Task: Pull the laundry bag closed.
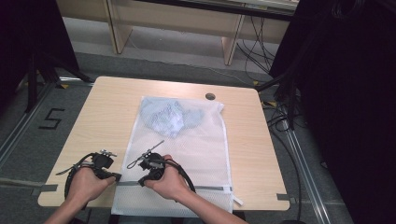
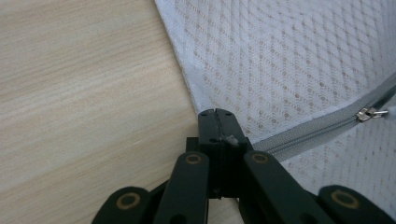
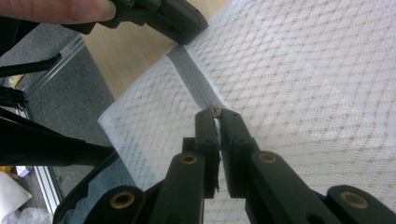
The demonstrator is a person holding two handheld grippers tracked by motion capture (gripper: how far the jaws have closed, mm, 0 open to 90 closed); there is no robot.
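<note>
White mesh laundry bag (image 1: 187,140) lies flat mid-table, its near edge overhanging and cut off; the pale blue garment (image 1: 170,116) inside is blurred. Left gripper (image 1: 116,177) clamps the grey zipper's (image 1: 212,188) left end; right gripper (image 1: 142,182), low, pinches the small metal zipper pull (image 3: 215,111).

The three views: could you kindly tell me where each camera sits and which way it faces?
High view: above the person's side, looking down on the table, mesh bag, both hands.
Left gripper view: on the left gripper, facing the bag's edge, jaws shut on the zipper's end.
Right gripper view: on the right gripper, pinching the zipper pull.
All show the zipper.
</note>
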